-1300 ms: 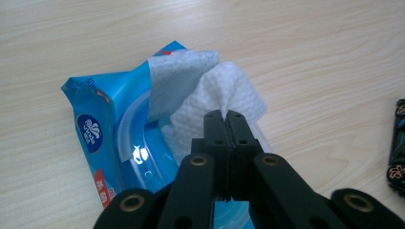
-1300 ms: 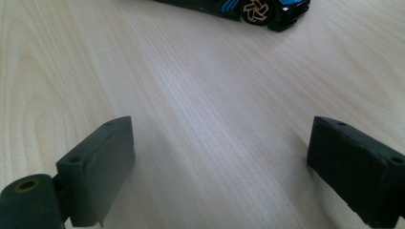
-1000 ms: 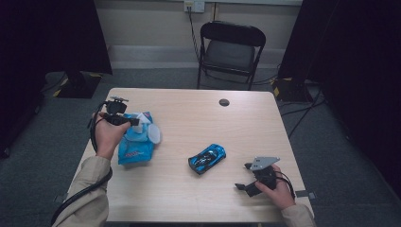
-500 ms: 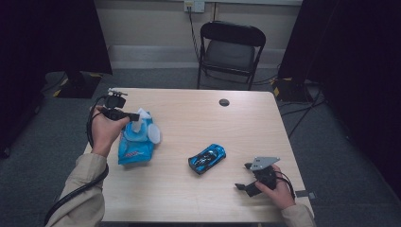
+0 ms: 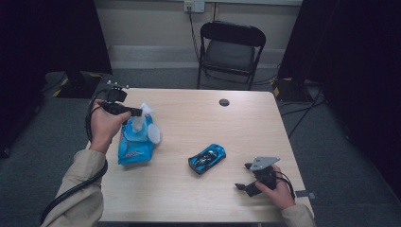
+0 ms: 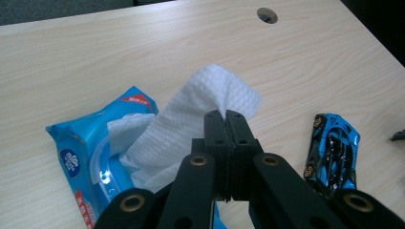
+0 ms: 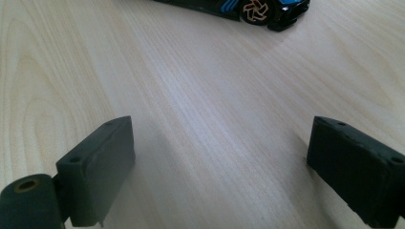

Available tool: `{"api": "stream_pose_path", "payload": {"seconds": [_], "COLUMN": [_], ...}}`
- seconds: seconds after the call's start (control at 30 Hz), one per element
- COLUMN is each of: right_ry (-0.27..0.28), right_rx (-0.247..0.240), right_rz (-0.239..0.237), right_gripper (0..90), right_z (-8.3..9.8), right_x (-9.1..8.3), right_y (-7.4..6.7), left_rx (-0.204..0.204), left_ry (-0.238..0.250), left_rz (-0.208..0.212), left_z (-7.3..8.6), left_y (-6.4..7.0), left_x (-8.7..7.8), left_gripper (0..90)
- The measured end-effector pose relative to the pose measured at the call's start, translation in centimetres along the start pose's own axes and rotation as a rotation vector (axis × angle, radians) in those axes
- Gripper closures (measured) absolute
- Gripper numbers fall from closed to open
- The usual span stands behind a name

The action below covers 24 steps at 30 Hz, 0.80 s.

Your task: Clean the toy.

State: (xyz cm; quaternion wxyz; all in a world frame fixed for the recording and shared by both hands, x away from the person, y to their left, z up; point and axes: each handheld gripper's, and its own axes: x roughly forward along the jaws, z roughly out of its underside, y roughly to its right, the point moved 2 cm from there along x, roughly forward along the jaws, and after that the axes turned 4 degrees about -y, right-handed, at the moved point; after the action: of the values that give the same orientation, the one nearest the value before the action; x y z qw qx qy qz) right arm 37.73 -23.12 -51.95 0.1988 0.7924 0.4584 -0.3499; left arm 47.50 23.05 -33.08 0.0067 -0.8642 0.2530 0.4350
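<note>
Left claw (image 6: 226,114) pinched tight on a white wet wipe (image 6: 191,124), drawn up out of the blue wipes pack (image 6: 90,152) lying just beneath on the worktop (image 5: 198,118); right claw (image 7: 219,157) resting low with jaws wide apart, nothing between, blue toy car (image 5: 207,158) just beyond

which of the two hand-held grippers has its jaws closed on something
The left hand-held gripper, raised above the blue plastic wipes pack, pinches a white textured wet wipe. The right hand-held gripper rests open on the light wooden table, holding nothing.
</note>
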Motion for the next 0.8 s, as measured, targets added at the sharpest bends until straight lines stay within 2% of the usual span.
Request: {"api": "stream_pose_path", "payload": {"seconds": [0.1, 0.27, 0.5, 0.8], "right_ry": [0.000, 0.000, -0.001, -0.001], "right_rx": [0.001, 0.001, 0.000, 0.000], "right_rz": [0.000, 0.000, 0.000, 0.000], "right_gripper": [8.3, 8.3, 8.2, 8.3], "right_z": [0.0, 0.0, 0.0, 0.0], "right_x": [0.0, 0.0, 0.0, 0.0], "right_y": [0.0, 0.0, 0.0, 0.0], "left_rx": [0.006, 0.045, 0.078, 0.107], "left_ry": [0.003, 0.005, 0.023, 0.037], "left_rz": [0.011, 0.027, 0.059, 0.102], "left_z": [-0.2, -0.7, -1.7, -2.6], "left_y": [0.6, 2.1, 4.1, 6.2], "left_x": [0.0, 0.0, -0.5, -0.5], "left_gripper": [89.7, 89.7, 89.7, 89.6]}}
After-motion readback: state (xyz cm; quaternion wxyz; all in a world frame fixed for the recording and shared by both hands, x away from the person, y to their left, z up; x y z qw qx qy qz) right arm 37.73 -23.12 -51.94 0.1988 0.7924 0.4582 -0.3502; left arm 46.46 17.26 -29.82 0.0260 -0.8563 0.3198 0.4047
